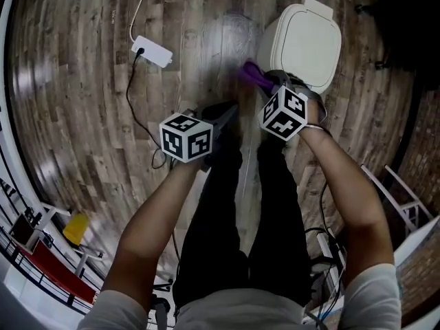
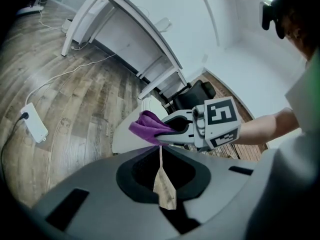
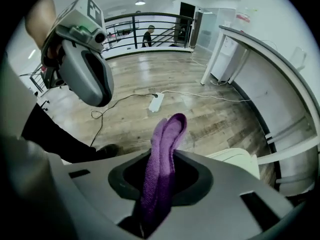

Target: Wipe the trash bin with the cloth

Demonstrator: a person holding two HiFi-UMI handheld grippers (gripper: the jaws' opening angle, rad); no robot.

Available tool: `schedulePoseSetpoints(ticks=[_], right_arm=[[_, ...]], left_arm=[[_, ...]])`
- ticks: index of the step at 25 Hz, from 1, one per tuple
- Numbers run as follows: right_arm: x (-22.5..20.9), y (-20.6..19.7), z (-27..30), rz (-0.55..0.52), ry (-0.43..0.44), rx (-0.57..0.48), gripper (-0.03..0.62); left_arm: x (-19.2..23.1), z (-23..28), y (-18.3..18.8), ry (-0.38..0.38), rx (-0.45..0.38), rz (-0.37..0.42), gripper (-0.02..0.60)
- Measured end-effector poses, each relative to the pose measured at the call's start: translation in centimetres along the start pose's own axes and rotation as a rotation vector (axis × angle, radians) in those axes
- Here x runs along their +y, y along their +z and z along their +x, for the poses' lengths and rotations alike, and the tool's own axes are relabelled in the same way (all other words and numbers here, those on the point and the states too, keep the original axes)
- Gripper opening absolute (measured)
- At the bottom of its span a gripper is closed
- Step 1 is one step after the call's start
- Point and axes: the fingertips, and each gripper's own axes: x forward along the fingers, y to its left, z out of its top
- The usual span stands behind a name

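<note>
The white trash bin [image 1: 302,43] stands on the wooden floor ahead of the person's legs, lid down. My right gripper [image 1: 265,84] is shut on a purple cloth [image 1: 253,74], held just left of the bin and close to its side. In the right gripper view the cloth [image 3: 165,154] sticks up out of the jaws, with the bin [image 3: 240,159] low on the right. My left gripper [image 1: 229,108] hangs to the left of the cloth, shut and holding nothing. The left gripper view shows the right gripper [image 2: 172,131], the cloth [image 2: 150,126] and the bin [image 2: 125,134] behind it.
A white power strip [image 1: 152,50] with its cable lies on the floor at the upper left. A yellow object [image 1: 75,229] sits by a railing at the lower left. White frame legs [image 1: 405,198] stand at the right. A white desk [image 3: 270,59] runs along the wall.
</note>
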Motion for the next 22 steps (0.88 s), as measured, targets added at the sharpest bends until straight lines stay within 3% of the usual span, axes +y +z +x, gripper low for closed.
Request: schedulePoseSetpoints(ticks=[8,17,22], right_arm=[[-10.8,-1.4,-1.6,-0.073,-0.035,0.081,0.094],[-23.3,-2.8,-0.5,-0.109,-0.109,0.196,0.094],[-26.8,-4.0,1.1,-0.121,-0.054,0.275,0.094]], left_arm=[[-0.3,0.2,3.7,0.022,-0.122,-0.039,0.015],[-0.4,3.1,5.0,0.066,-0.196,-0.086,0.015],[-0.9,5.7,5.2,0.079,-0.226,-0.106,0.015]])
